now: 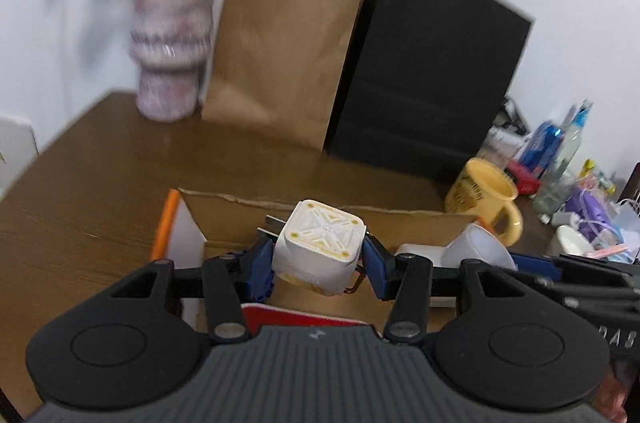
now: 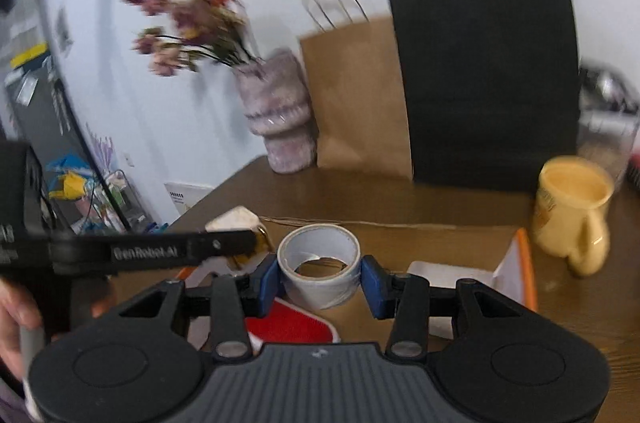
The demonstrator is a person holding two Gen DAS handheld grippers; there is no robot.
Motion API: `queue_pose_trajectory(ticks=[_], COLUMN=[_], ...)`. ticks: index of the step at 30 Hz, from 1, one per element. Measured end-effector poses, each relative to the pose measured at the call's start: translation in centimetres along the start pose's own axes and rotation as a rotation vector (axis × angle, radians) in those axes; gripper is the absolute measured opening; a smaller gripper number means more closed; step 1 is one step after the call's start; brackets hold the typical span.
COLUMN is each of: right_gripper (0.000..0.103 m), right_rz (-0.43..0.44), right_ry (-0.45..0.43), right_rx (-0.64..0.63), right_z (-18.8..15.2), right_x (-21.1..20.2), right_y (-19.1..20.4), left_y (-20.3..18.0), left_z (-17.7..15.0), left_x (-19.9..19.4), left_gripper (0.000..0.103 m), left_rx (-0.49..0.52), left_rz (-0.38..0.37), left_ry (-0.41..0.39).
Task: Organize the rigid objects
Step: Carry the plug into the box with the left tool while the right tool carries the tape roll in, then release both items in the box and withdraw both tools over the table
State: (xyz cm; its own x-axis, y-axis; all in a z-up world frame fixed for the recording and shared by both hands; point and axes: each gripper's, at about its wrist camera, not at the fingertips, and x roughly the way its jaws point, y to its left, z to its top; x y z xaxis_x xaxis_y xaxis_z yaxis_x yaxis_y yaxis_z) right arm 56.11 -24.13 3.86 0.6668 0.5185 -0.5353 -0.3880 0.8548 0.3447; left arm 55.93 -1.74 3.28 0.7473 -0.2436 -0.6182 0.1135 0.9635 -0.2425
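My left gripper (image 1: 319, 259) is shut on a white plug adapter (image 1: 320, 247) with a yellow pattern on top, its metal prongs pointing left, held over an open cardboard box (image 1: 240, 219). My right gripper (image 2: 319, 279) is shut on a roll of white tape (image 2: 319, 271), held over the same box (image 2: 400, 243). The tape also shows at the right in the left wrist view (image 1: 476, 247), and the adapter at the left in the right wrist view (image 2: 234, 219). A red item (image 2: 292, 327) lies in the box below the grippers.
A yellow mug (image 1: 486, 197) stands on the brown table (image 1: 100, 183) to the right of the box. Behind it stand a brown paper bag (image 1: 280, 55), a black paper bag (image 1: 432, 71) and a vase of flowers (image 1: 170, 47). Bottles and clutter (image 1: 568, 163) fill the far right.
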Motion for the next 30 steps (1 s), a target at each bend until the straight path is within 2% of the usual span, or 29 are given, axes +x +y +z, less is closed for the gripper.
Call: queue_pose_trajectory(ticks=[3, 6, 11, 13, 14, 16, 20, 23, 27, 30], right_gripper=[0.043, 0.043, 0.047, 0.047, 0.05, 0.056, 0.057, 0.058, 0.061, 0.068], right_rz=[0.014, 0.004, -0.056, -0.063, -0.066, -0.067, -0.078, -0.089, -0.128, -0.153], right_ry=[0.077, 0.131, 0.17, 0.161, 0.157, 0.149, 0.131, 0.123, 0.103, 0.077], right_rx=[0.075, 0.113, 0.097, 0.101, 0.105, 0.11, 0.085, 0.071, 0.036, 0.018], right_z=[1.2, 1.6, 1.2, 0.9, 0.9, 1.0, 1.2, 1.3, 1.5, 1.4], right_x=[4.0, 6.9, 9.8, 10.0, 10.1, 9.8, 8.0, 6.0, 2.2, -1.0], right_y=[-2.0, -3.2, -3.5, -3.7, -3.8, -4.0, -3.5, -2.9, -1.9, -0.9], left_y=[0.7, 1.3, 1.7, 1.6, 1.6, 1.7, 2.0, 1.9, 1.3, 0.6], left_z=[0.5, 0.4, 0.0, 0.0, 0.1, 0.4, 0.8, 1.1, 1.3, 1.1], left_x=[3.7, 6.2, 7.8, 7.8, 7.7, 7.5, 6.0, 4.3, 0.7, -2.7], left_gripper=[0.05, 0.051, 0.052, 0.053, 0.053, 0.056, 0.065, 0.068, 0.07, 0.075], left_rx=[-0.014, -0.015, -0.034, -0.024, -0.024, -0.019, -0.019, -0.01, 0.012, 0.043], left_rz=[0.017, 0.052, 0.02, 0.042, 0.041, 0.036, 0.039, 0.05, 0.062, 0.072], left_ry=[0.08, 0.123, 0.144, 0.143, 0.14, 0.129, 0.1, 0.083, 0.05, 0.013])
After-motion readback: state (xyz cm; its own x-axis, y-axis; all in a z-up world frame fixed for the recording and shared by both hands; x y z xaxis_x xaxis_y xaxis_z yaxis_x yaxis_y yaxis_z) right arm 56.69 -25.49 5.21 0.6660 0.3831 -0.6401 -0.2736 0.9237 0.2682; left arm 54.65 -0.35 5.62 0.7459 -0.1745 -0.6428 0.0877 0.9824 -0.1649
